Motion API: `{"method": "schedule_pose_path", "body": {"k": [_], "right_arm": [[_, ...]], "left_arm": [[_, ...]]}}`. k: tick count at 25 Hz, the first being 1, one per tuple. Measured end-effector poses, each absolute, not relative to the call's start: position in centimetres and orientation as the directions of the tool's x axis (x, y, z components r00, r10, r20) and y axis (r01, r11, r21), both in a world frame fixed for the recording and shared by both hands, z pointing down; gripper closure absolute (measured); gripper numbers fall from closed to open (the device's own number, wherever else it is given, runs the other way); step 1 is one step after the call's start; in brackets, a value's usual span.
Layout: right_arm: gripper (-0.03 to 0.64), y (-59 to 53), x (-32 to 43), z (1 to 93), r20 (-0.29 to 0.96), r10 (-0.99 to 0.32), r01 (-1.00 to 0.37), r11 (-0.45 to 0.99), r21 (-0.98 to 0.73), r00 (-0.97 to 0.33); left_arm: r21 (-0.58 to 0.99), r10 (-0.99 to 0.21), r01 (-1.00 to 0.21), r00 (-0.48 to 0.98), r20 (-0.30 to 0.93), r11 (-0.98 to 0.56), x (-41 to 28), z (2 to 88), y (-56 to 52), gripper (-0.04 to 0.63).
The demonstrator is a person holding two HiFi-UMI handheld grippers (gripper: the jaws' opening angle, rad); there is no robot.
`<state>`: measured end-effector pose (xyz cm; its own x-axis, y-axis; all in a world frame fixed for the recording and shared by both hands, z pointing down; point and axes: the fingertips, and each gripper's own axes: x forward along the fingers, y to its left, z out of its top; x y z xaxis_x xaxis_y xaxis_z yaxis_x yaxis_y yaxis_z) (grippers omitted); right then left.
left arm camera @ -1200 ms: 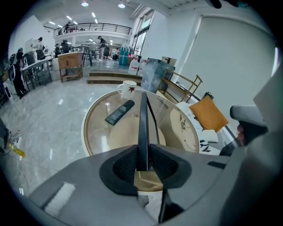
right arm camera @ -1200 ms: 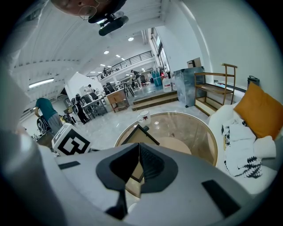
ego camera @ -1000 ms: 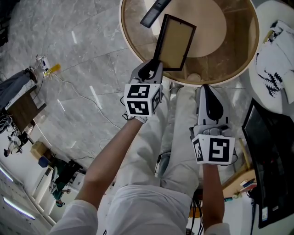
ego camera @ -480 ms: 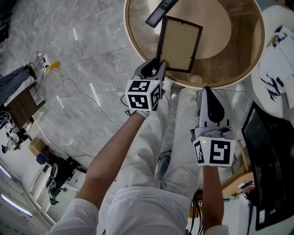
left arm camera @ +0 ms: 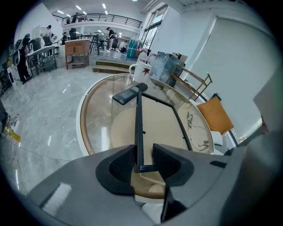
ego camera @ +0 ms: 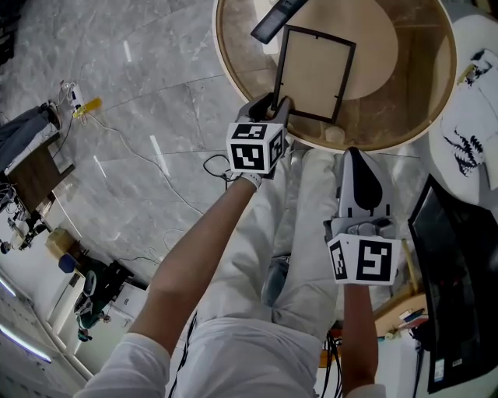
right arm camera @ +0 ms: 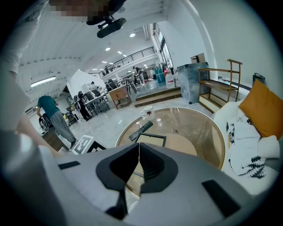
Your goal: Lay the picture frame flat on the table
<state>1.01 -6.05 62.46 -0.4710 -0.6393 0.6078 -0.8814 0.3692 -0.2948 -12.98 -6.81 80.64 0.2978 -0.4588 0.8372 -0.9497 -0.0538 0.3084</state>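
1. Markings. Each tongs body carries black-and-white square markers (ego camera: 255, 148). These are coded patterns, not lettering.

2. Right tongs (ego camera: 354, 157) (right arm camera: 139, 149). The jaws are pressed together with nothing between them. The unit is held short of the bench (ego camera: 220, 47) rim, nearer the person than the left unit.

3. Left tongs (ego camera: 274, 101) (left arm camera: 143, 161). The jaws reach over the bench rim and are opening. The near left corner of the picture frame (ego camera: 315, 74) (left arm camera: 159, 119) stands between them, close to the left pad and clear of the right pad.

4. Picture frame. It lies flat on the round glass-topped bench, extending away from the left tongs, and ahead and left of the right tongs. It has a thin black rectangular border around a plain tan panel.

5. Beyond the frame. A black remote control (ego camera: 276, 17) (left arm camera: 128, 94) lies at the frame's far left corner. A white mug (left arm camera: 140, 70) stands farther off.
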Motion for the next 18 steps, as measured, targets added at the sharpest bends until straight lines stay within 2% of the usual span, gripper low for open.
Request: {"method": "schedule_pose_path", "body": {"k": [18], "right_arm": [[0.612, -6.0, 1.8, 61.1, 0.600, -0.651, -0.885, 0.363, -0.292, -0.465]], "left_arm": [[0.242, -0.371, -0.967, 0.254, 0.893, -0.080, -12.7, 81.2, -5.7, 0.471]]}}
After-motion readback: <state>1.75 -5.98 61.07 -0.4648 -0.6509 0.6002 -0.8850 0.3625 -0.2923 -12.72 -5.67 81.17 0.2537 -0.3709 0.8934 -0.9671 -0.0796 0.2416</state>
